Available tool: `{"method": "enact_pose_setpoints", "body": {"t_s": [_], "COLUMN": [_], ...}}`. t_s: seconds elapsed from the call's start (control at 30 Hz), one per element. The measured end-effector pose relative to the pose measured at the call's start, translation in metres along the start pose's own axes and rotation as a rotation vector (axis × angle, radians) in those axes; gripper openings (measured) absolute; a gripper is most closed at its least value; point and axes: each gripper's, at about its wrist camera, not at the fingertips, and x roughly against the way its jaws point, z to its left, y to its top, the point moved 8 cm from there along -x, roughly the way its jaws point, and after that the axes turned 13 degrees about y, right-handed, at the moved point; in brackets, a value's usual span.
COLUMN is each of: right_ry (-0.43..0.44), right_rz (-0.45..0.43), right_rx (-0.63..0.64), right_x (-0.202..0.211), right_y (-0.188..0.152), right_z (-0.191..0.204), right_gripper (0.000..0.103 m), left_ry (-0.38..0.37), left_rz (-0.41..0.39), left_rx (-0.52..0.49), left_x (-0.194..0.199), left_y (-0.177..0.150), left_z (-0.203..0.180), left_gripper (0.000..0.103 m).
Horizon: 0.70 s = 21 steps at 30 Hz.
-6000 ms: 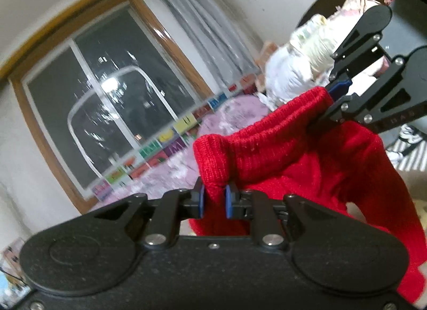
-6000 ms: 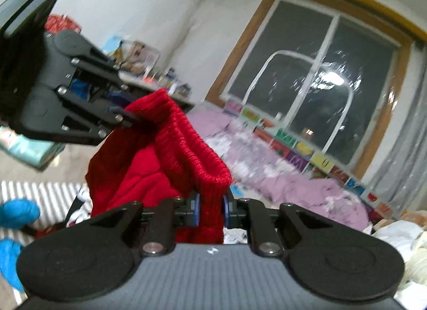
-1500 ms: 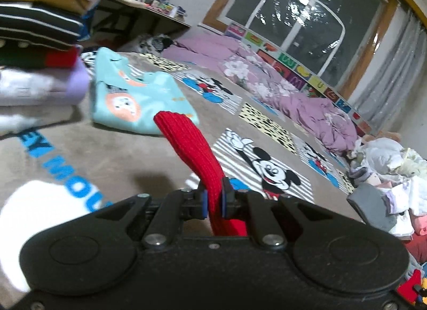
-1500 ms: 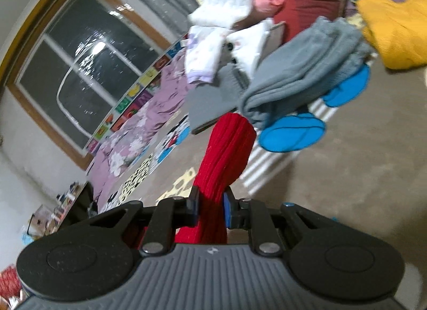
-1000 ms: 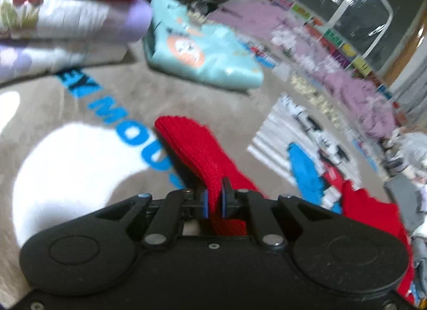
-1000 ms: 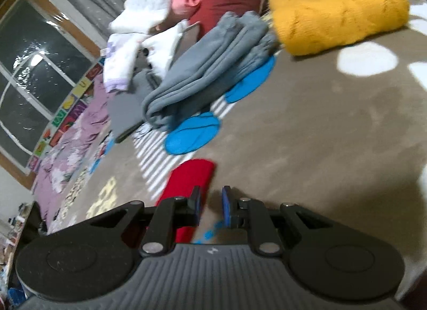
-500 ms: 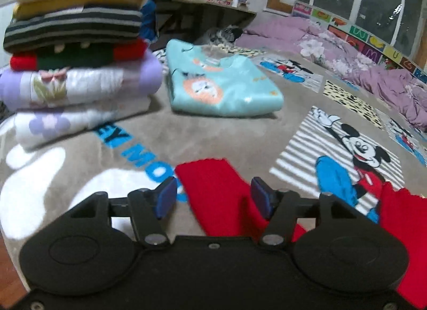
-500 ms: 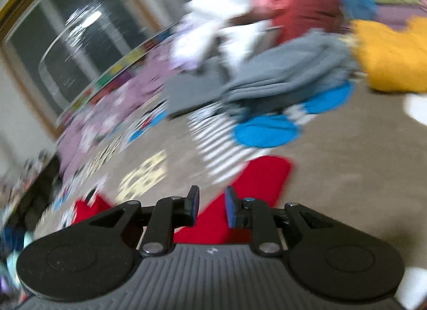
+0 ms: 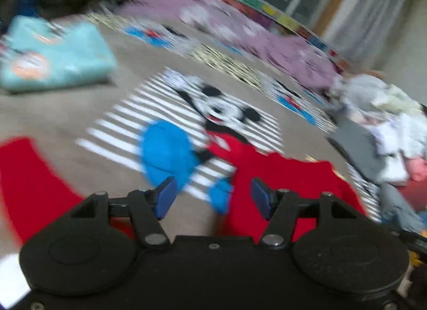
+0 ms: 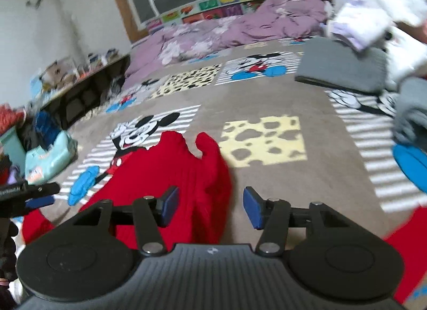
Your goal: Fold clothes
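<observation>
left gripper [image 9: 212,199]: jaws apart, nothing pinched, blue pads bare. They opened up within the last second and have sat at that width since.
right gripper [image 10: 208,210]: jaws apart too, nothing between the pads. They've just been opening.
red sweater [image 10: 170,176]: lying on the cartoon mouse blanket [image 10: 267,176], touching neither gripper. Its body sits just below the right gripper's left pad.
left view only: a red sleeve [image 9: 29,176] spread out to the left of the sweater body [image 9: 283,176], and a folded light blue shirt [image 9: 53,56] further off. Pretty blurry though.
right view only: the left gripper's tip [image 10: 40,198] poking in beside the sweater, a yellow spotted patch [image 10: 264,139] right of it, and a grey folded garment [image 10: 341,67] well beyond.
</observation>
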Motion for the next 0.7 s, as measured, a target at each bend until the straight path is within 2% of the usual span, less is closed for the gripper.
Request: {"method": "enact_pose_setpoints", "body": {"t_s": [0.27, 0.43, 0.53, 0.7], "right_ry": [-0.036, -0.025, 0.010, 0.024], "right_rz": [0.070, 0.091, 0.096, 0.101], "right_rx": [0.040, 0.025, -0.003, -0.006], "right_x": [-0.047, -0.063, -0.074, -0.086], "right_y": [0.018, 0.024, 0.028, 0.033], "right_z": [-0.017, -0.027, -0.033, -0.039], "right_gripper": [0.054, 0.054, 0.045, 0.043], "left_ry": [-0.117, -0.134, -0.134, -0.166], "left_rz": [0.091, 0.136, 0.172, 0.214], "left_rx": [-0.031, -0.034, -0.055, -0.061], "left_x": [-0.047, -0.077, -0.094, -0.111], "left_y": [0.011, 0.017, 0.016, 0.016], "left_z": [-0.039, -0.055, -0.060, -0.066], "left_gripper": [0.061, 0.061, 0.061, 0.059]}}
